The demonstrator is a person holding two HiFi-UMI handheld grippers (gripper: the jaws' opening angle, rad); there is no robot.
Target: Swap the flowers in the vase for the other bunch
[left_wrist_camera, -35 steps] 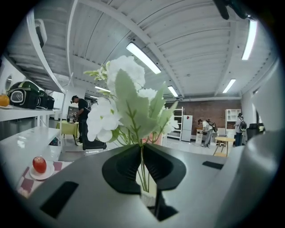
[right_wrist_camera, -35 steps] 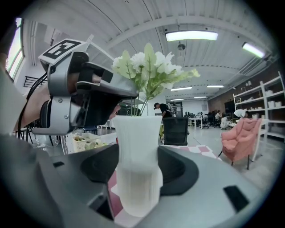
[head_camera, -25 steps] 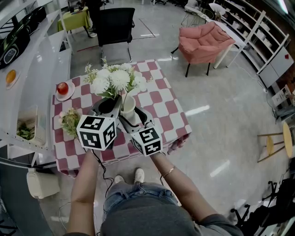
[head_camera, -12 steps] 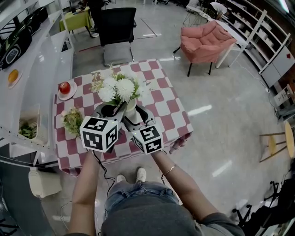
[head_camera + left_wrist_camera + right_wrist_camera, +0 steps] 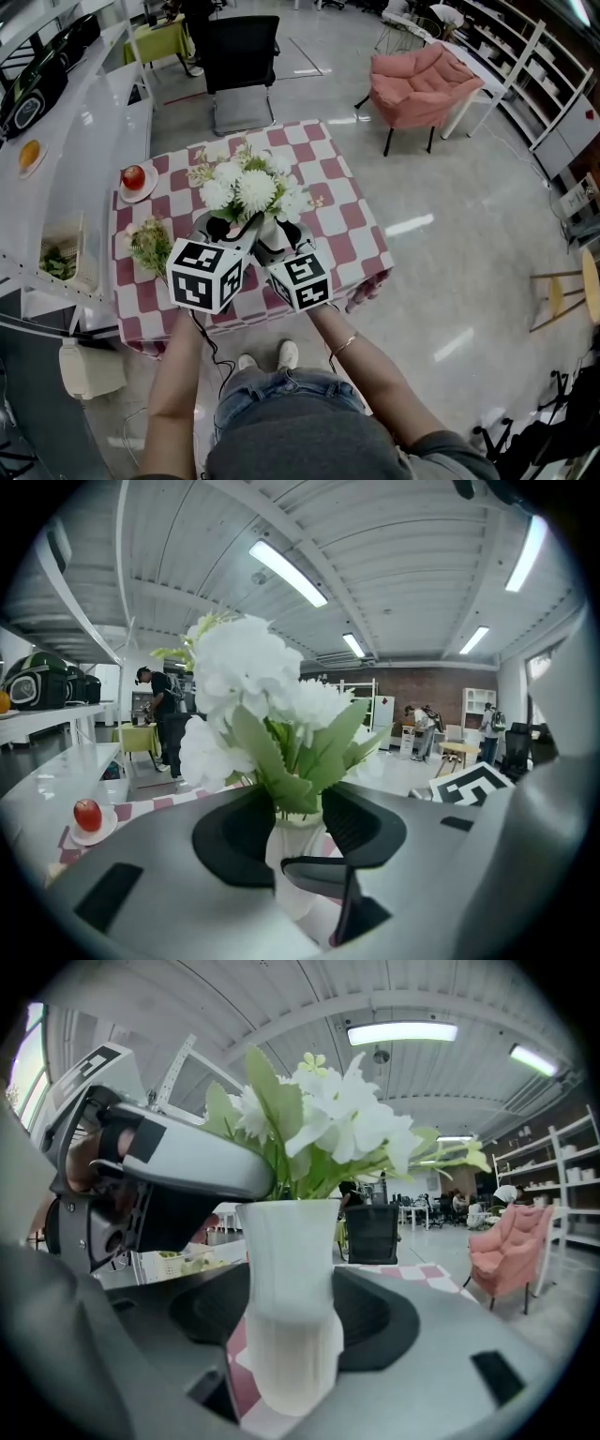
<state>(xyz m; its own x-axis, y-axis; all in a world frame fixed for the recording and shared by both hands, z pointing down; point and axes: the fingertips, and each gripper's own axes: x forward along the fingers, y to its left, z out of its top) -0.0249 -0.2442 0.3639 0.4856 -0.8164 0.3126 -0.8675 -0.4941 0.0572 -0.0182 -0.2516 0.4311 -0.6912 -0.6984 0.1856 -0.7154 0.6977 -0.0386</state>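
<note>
A bunch of white flowers (image 5: 248, 187) stands in the white vase (image 5: 286, 1260) on the red-checked table (image 5: 347, 225). My left gripper (image 5: 232, 228) is at the vase's mouth. Its jaws are opening, and the green stems and leaves (image 5: 295, 794) stand loose between them. My right gripper (image 5: 291, 1326) is shut on the vase's lower body and holds it upright. The other bunch (image 5: 150, 246), small and pale with green leaves, lies on the table to the left of the grippers.
A red apple on a plate (image 5: 134, 178) sits at the table's far left corner. A black chair (image 5: 234, 56) stands behind the table, with a pink armchair (image 5: 422, 84) to the right. A white counter (image 5: 56, 141) with a basket of greens (image 5: 56, 262) runs along the left.
The white bunch came down from above the vase and now sits in it. My left gripper sank with it, and its jaws parted. The right gripper kept still on the vase.
</note>
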